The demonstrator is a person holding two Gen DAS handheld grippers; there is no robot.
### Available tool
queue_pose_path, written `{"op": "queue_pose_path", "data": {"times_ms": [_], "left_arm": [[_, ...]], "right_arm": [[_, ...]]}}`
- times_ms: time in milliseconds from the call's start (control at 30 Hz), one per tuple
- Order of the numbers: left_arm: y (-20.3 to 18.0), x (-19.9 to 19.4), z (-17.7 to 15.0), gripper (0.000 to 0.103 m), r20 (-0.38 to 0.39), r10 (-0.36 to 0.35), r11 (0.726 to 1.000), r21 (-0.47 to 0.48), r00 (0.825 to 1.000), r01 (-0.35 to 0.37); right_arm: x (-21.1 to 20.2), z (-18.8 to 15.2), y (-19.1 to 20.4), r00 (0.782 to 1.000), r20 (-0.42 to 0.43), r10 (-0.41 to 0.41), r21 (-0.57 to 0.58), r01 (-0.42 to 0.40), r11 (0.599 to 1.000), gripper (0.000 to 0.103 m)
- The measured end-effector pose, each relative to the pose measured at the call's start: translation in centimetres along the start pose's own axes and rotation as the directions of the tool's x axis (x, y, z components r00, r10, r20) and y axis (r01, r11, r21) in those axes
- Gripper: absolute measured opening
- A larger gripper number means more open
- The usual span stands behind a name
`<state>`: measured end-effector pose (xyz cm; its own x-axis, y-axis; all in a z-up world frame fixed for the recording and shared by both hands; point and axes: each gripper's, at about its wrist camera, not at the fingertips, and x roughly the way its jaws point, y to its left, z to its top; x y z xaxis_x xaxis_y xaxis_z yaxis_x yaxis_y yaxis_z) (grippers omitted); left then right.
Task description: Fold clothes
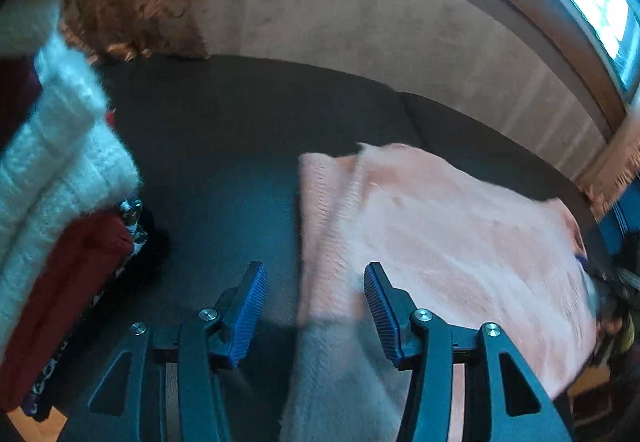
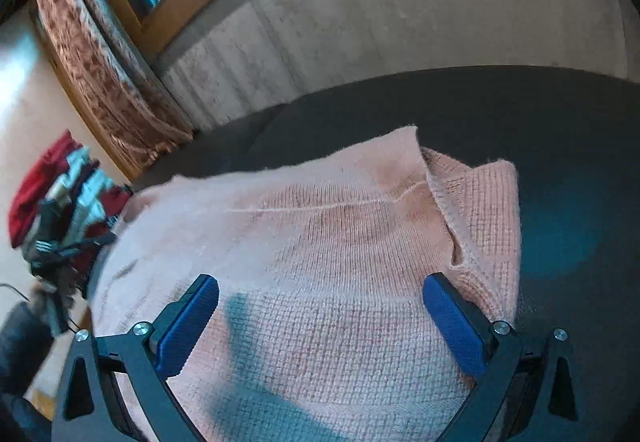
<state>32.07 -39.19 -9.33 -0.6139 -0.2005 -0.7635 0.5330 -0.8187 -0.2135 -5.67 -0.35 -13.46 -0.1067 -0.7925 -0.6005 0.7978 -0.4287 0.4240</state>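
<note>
Gaping empty, both tools, left (image 1: 316,302) & right (image 2: 320,314), over pink sweater (image 2: 320,234); folded stack (image 1: 52,178) left.

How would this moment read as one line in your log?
task: fold clothes | left gripper: open, empty | right gripper: open over pink sweater | sweater: partly folded on dark cushion

We see a dark couch seat (image 1: 224,146) carrying a pink knit sweater (image 1: 440,226), with stacked folded clothes (image 1: 60,170) left of it
</note>
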Motion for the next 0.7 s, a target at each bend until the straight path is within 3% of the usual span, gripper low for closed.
{"op": "queue_pose_path", "data": {"times_ms": [100, 233, 333, 433, 533, 567, 633, 700], "left_arm": [[-1.3, -1.4, -0.6, 0.051, 0.072, -0.023, 1.000, -0.004, 0.997, 0.023], [-6.1, -3.7, -2.5, 0.051, 0.140, -0.089, 0.987, 0.147, 0.986, 0.068], [-10.0, -3.8, -3.8, 0.051, 0.097, -0.189, 0.954, 0.256, 0.977, 0.159], [-13.6, -2.5, -5.3, 0.051, 0.031, -0.245, 0.915, 0.339, 0.969, 0.220], [-15.9, -1.9, -6.6, 0.051, -0.015, -0.253, 0.887, 0.396, 0.967, 0.238], [-16.3, -2.0, -6.9, 0.051, -0.023, -0.253, 0.879, 0.411, 0.967, 0.240], [-16.6, -2.5, -7.5, 0.051, -0.039, -0.265, 0.869, 0.424, 0.964, 0.256], [-16.2, -2.3, -7.9, 0.052, -0.070, -0.269, 0.871, 0.409, 0.961, 0.274]], "right_arm": [[-0.6, 0.0, -1.0, 0.999, 0.027, 0.046, 0.041, -0.047, 0.998, 0.103], [-0.9, 0.0, -1.1, 0.998, 0.032, 0.046, 0.042, -0.047, 0.998, 0.103], [-1.0, -0.2, -0.8, 1.000, 0.021, 0.019, 0.019, -0.019, 1.000, 0.103], [-1.0, -0.2, -0.4, 1.000, 0.010, -0.008, 0.000, 0.008, 1.000, 0.103], [-0.7, 0.6, 1.6, 0.996, -0.077, -0.042, -0.064, 0.037, 0.997, 0.103], [-0.6, 1.1, 2.4, 0.992, -0.122, -0.037, -0.097, 0.025, 0.995, 0.103], [-0.9, 2.2, 4.6, 0.981, -0.180, 0.078, -0.156, -0.106, 0.982, 0.103], [-0.7, 3.4, 7.6, 0.945, -0.279, 0.170, -0.233, -0.238, 0.943, 0.103]]}}
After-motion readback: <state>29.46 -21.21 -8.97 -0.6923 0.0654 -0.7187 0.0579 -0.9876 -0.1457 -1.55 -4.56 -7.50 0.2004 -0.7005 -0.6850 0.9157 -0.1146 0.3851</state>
